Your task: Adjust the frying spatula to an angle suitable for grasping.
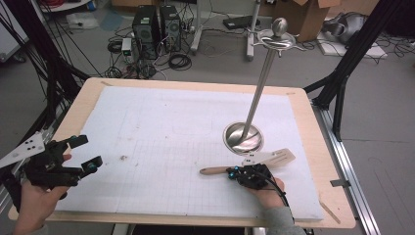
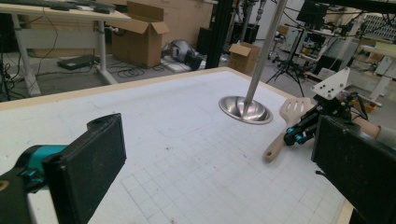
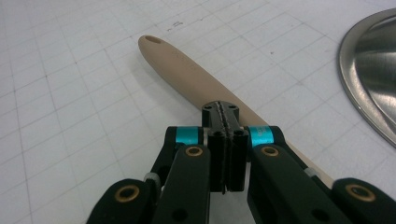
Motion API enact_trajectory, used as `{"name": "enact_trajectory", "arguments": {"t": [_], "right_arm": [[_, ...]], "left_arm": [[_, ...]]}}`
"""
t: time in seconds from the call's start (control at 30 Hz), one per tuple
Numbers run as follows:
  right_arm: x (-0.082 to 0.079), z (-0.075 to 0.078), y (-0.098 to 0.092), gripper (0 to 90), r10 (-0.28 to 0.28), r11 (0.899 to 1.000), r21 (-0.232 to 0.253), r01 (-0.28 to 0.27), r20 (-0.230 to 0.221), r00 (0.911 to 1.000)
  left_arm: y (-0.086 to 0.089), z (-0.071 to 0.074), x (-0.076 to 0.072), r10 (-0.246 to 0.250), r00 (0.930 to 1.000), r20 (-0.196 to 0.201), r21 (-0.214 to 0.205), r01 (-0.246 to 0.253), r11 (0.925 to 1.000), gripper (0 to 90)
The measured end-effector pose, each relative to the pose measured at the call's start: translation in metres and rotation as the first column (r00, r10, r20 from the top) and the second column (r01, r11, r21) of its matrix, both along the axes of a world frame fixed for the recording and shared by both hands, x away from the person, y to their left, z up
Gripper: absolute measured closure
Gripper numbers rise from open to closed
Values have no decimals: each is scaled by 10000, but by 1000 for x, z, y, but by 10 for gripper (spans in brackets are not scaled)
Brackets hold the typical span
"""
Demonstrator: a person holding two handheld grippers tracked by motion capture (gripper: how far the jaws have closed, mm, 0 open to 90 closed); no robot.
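A wooden spatula (image 1: 274,157) lies on the white gridded mat (image 1: 171,127), slotted blade to the right, handle end (image 1: 205,171) to the left. My right gripper (image 1: 231,173) sits over the middle of the handle. In the right gripper view its jaws (image 3: 223,114) are pressed together with nothing between them, and the handle (image 3: 182,70) runs underneath. My left gripper (image 1: 88,152) is held over the mat's left edge, jaws wide open and empty (image 2: 219,177). From the left gripper view the spatula (image 2: 292,112) and the right gripper (image 2: 299,133) show at the far right.
A metal stand with a round dished base (image 1: 243,138) and a tall leaning pole (image 1: 262,78) stands just behind the spatula. Its base rim (image 3: 373,70) lies close to the right gripper. The mat covers a wooden tabletop (image 1: 323,147); cables and boxes lie on the floor beyond.
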State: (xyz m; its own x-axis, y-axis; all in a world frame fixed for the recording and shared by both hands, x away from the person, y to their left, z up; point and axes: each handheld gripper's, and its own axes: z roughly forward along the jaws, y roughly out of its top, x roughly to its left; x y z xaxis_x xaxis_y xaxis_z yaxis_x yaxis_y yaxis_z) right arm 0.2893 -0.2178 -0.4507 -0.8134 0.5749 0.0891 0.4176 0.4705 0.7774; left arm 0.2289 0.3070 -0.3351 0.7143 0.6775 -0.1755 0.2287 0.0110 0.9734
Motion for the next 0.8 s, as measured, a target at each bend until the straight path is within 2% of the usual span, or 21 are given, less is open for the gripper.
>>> {"name": "enact_trajectory", "arguments": {"t": [0.8], "right_arm": [[15, 0, 13, 900, -399, 9990, -178, 403, 218, 9990]], "left_arm": [[7, -4, -14, 347, 9993, -136, 207, -344, 9992, 35]]}}
